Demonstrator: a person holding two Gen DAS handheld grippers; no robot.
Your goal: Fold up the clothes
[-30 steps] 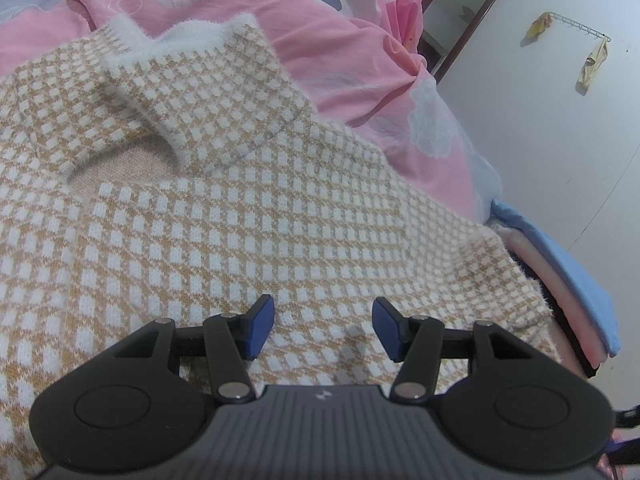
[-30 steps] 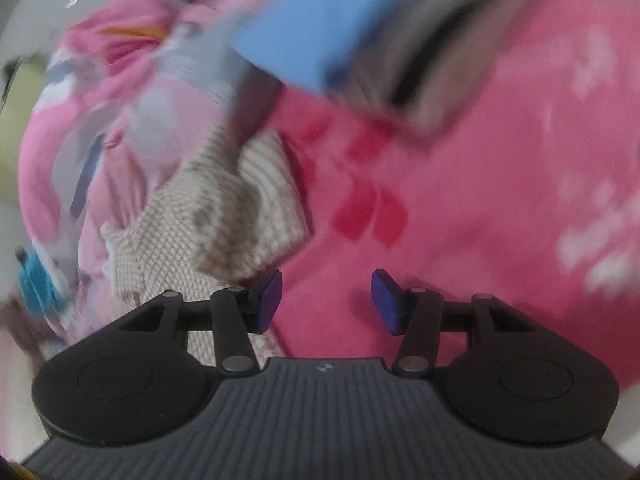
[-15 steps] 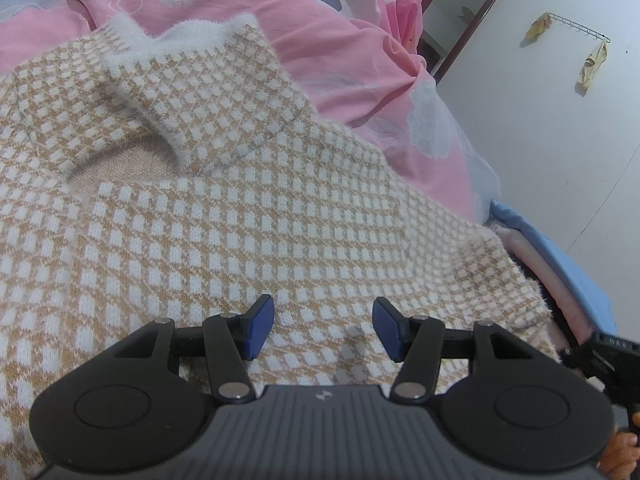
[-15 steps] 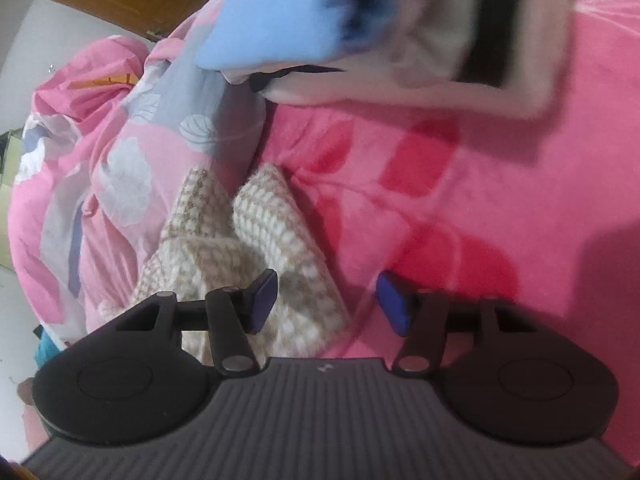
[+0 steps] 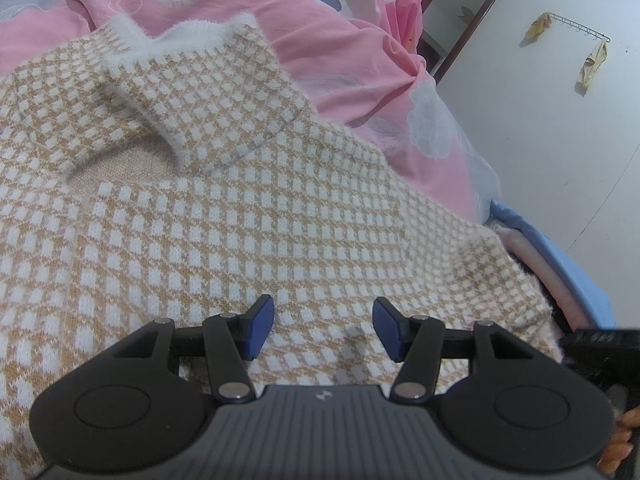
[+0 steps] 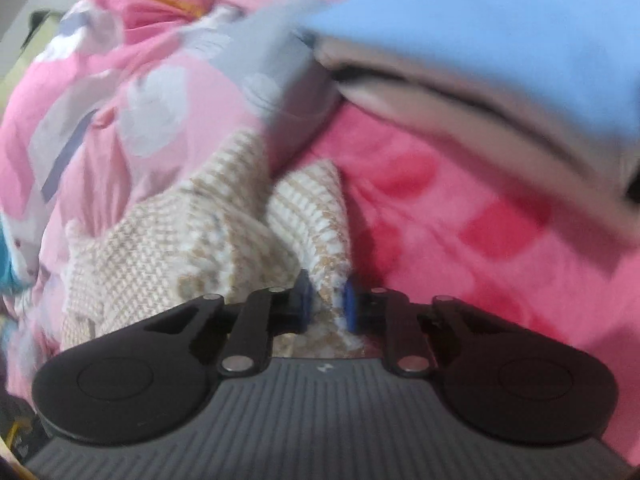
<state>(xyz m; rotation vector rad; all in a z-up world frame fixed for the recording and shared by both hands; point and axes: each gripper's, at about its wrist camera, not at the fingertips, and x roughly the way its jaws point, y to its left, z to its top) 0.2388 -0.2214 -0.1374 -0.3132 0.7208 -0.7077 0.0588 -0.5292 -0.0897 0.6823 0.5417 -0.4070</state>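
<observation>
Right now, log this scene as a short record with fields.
garment: checked sweater, spread on the pink bedding
left gripper: open, above the sweater, nothing between its pads
right gripper: jaws closing, sweater edge between the pads
nearby: folded stack with a blue top layer on the bed
view quality: right wrist view blurred

Left gripper parked open, right one clamping down

The left gripper point(image 5: 323, 330) sits low in the middle of its frame, blue pads well apart with nothing pinched between them. The right gripper point(image 6: 326, 306), also bottom centre, has its jaws closing with a fold of the checked sweater point(image 6: 312, 220) between the pads; the frame is blurry, but they look pressed onto the knit.
</observation>
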